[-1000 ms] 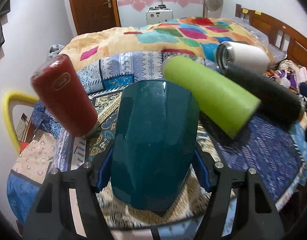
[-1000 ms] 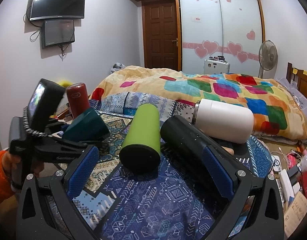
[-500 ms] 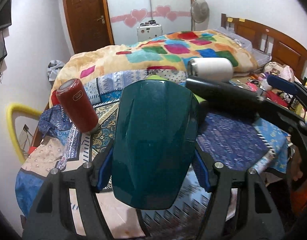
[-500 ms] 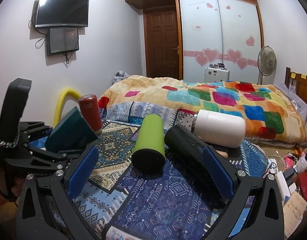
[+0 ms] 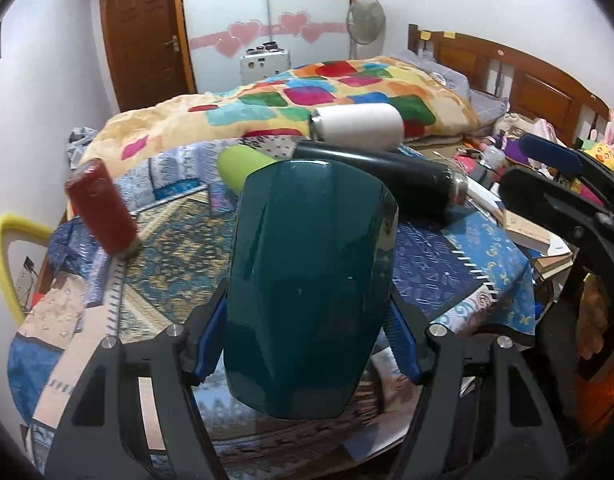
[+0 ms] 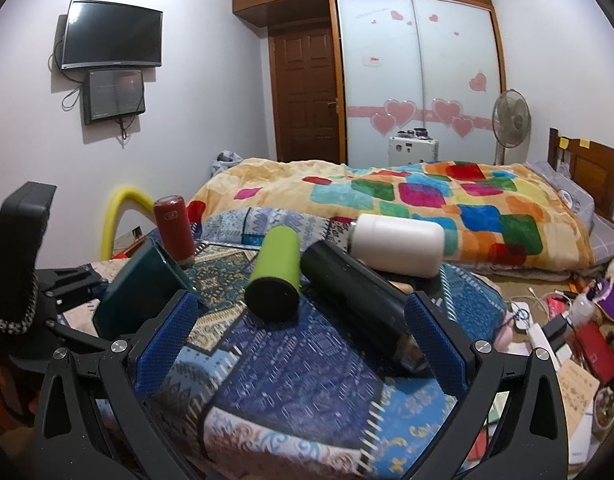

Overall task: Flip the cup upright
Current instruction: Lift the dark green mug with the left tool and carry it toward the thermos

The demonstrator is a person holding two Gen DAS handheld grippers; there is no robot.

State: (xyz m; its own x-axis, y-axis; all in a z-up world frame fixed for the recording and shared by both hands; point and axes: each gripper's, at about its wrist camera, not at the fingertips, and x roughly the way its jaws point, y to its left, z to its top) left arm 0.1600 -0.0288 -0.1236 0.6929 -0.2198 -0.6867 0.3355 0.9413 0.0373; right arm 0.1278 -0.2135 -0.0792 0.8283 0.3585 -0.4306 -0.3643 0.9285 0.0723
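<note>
My left gripper (image 5: 307, 344) is shut on a dark teal cup (image 5: 307, 280) and holds it above the table, tilted; the cup also shows in the right wrist view (image 6: 143, 292). A red cup (image 5: 103, 212) stands upright at the table's left. A lime green cup (image 6: 275, 276), a black cup (image 6: 359, 308) and a white cup (image 6: 399, 246) lie on their sides. My right gripper (image 6: 303, 344) is open and empty, low over the tablecloth in front of the black cup.
The table wears a patterned blue cloth (image 6: 307, 364). A bed with a colourful quilt (image 6: 427, 200) lies behind it. Books and clutter (image 5: 539, 236) sit at the right. A yellow foam tube (image 6: 123, 208) stands at the left.
My left gripper has lifted and drawn back with the teal cup, swinging its view to the right. My right gripper has pulled back and lowered slightly. The cups on the table have not moved.
</note>
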